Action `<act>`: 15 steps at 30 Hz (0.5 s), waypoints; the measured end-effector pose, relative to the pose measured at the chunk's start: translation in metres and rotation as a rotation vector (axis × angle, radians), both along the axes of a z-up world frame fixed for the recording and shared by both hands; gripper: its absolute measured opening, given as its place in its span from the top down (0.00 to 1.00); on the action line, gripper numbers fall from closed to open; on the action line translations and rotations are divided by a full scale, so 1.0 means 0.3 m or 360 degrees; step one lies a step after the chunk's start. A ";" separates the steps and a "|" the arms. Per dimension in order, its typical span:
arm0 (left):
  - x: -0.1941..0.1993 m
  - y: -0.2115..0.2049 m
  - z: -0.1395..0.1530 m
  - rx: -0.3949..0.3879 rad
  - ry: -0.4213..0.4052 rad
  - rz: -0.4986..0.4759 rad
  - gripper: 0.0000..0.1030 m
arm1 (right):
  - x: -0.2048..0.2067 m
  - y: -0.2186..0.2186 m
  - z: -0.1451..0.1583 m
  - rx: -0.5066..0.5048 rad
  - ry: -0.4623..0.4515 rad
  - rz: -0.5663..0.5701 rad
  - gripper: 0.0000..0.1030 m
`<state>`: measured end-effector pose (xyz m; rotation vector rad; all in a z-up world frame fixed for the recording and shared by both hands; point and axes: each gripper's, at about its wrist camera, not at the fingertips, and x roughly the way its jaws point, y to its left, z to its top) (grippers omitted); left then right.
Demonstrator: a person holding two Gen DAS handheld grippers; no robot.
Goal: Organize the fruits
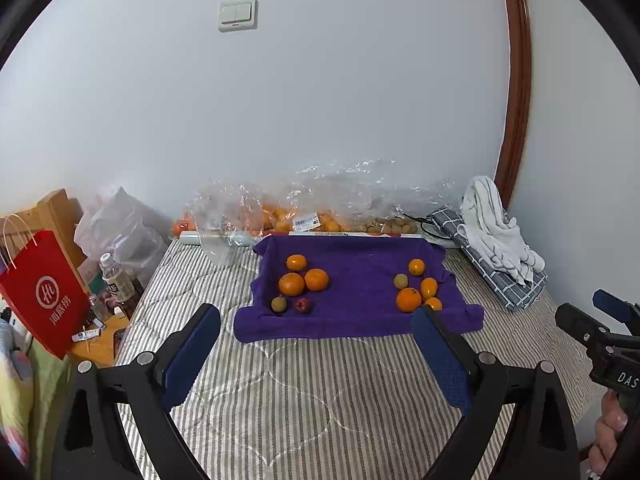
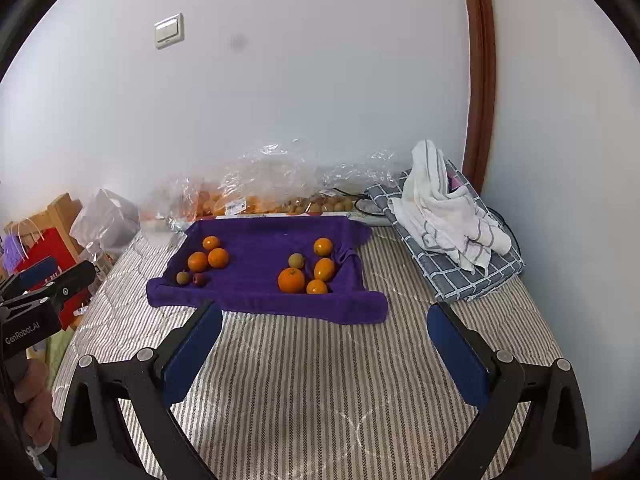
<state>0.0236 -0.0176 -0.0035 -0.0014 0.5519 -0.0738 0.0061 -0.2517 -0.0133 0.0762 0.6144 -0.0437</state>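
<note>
A purple towel [image 1: 360, 320] [image 2: 256, 300] lies on the striped bed with fruit in two groups. On its left are three oranges [image 1: 291, 284] [image 2: 197, 261], a greenish fruit [image 1: 279, 304] [image 2: 183, 277] and a small red fruit [image 1: 303, 305] [image 2: 199, 279]. On its right are several oranges [image 1: 408, 299] [image 2: 291, 280] and a greenish fruit [image 1: 400, 281] [image 2: 296, 260]. My left gripper [image 1: 318, 314] is open and empty, short of the towel's near edge. My right gripper [image 2: 324, 312] is open and empty, also short of the towel.
Clear plastic bags with more fruit [image 1: 304, 216] [image 2: 248, 196] lie along the wall. A white striped cloth on a grey checked cushion [image 1: 496, 236] [image 2: 444, 216] sits at right. A red paper bag [image 1: 44, 292] and a bottle [image 1: 116, 278] stand left, off the bed's edge.
</note>
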 end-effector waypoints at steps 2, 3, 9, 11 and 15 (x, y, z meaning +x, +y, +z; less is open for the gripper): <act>-0.002 -0.001 0.003 0.0000 -0.0003 -0.0006 0.06 | -0.004 0.001 0.002 0.0001 -0.0005 -0.0001 0.02; -0.002 -0.002 0.004 -0.0001 -0.0004 -0.0007 0.06 | -0.004 0.000 0.003 0.0000 -0.0006 -0.0002 0.02; -0.005 -0.005 0.007 -0.0006 -0.0006 -0.0008 0.06 | -0.007 0.002 0.003 0.0001 -0.0008 -0.0006 0.02; -0.004 -0.004 0.009 -0.0005 -0.0003 -0.0014 0.06 | -0.008 0.003 0.004 -0.0001 -0.0008 -0.0005 0.02; -0.005 -0.005 0.011 -0.0004 -0.0002 -0.0017 0.06 | -0.009 0.004 0.004 0.0000 -0.0008 -0.0008 0.02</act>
